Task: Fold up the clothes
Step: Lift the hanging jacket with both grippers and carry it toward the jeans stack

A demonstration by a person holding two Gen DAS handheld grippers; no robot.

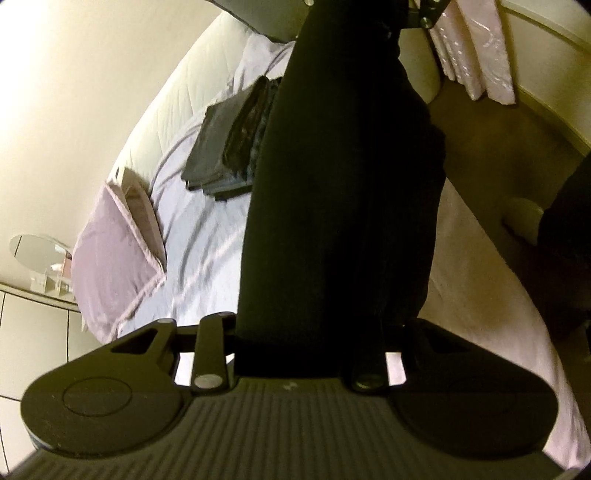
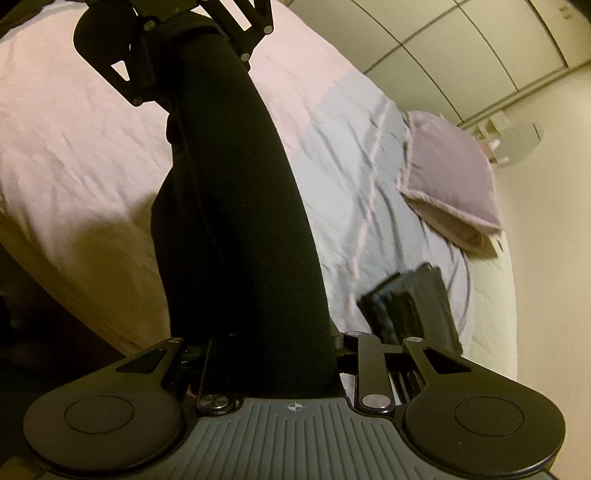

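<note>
A long black garment (image 1: 343, 184) is stretched in the air between my two grippers, above the bed. My left gripper (image 1: 310, 343) is shut on one end of it; the fingertips are hidden by the cloth. The right gripper (image 1: 424, 14) holds the far end at the top of the left wrist view. In the right wrist view my right gripper (image 2: 273, 369) is shut on the black garment (image 2: 240, 206), and the left gripper (image 2: 177, 44) grips the other end. A stack of folded dark clothes (image 1: 229, 144) lies on the bed, also in the right wrist view (image 2: 410, 306).
The bed has a pale lilac sheet (image 1: 199, 236) and a pink cover (image 2: 74, 147). A mauve pillow (image 2: 450, 170) lies near the head. A small round mirror (image 1: 37, 251) stands on a white cabinet. Pink curtains (image 1: 476, 48) hang beyond the bed.
</note>
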